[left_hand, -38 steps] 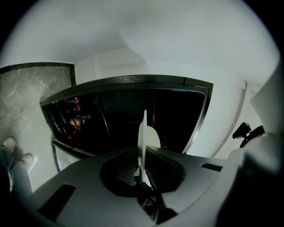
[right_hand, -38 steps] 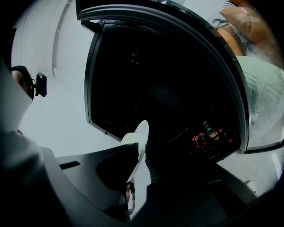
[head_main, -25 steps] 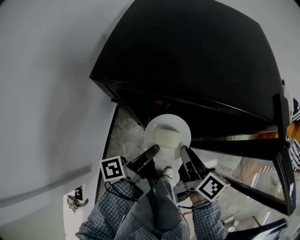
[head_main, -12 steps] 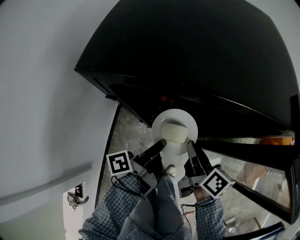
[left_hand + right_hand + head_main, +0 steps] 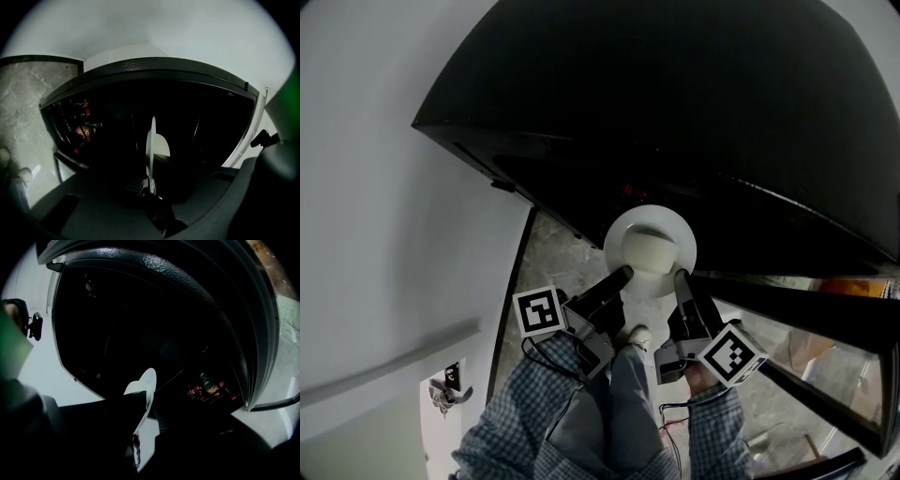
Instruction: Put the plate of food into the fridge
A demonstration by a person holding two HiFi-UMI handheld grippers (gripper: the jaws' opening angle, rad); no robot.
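We wear checked sleeves (image 5: 517, 422) and grey trousers (image 5: 614, 417). Our left hand-held gripper (image 5: 624, 273) and right hand-held gripper (image 5: 680, 276) are black, each bearing a white cube with black square markers. Thin cables (image 5: 546, 364) trail below.

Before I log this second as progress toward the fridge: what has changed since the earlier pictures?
The plate with its pale food has been carried forward, nearer the dark fridge, which now fills more of the head view. Nothing was taken hold of or let go: the left gripper and the right gripper stay clamped on the plate's near rim, one on each side.
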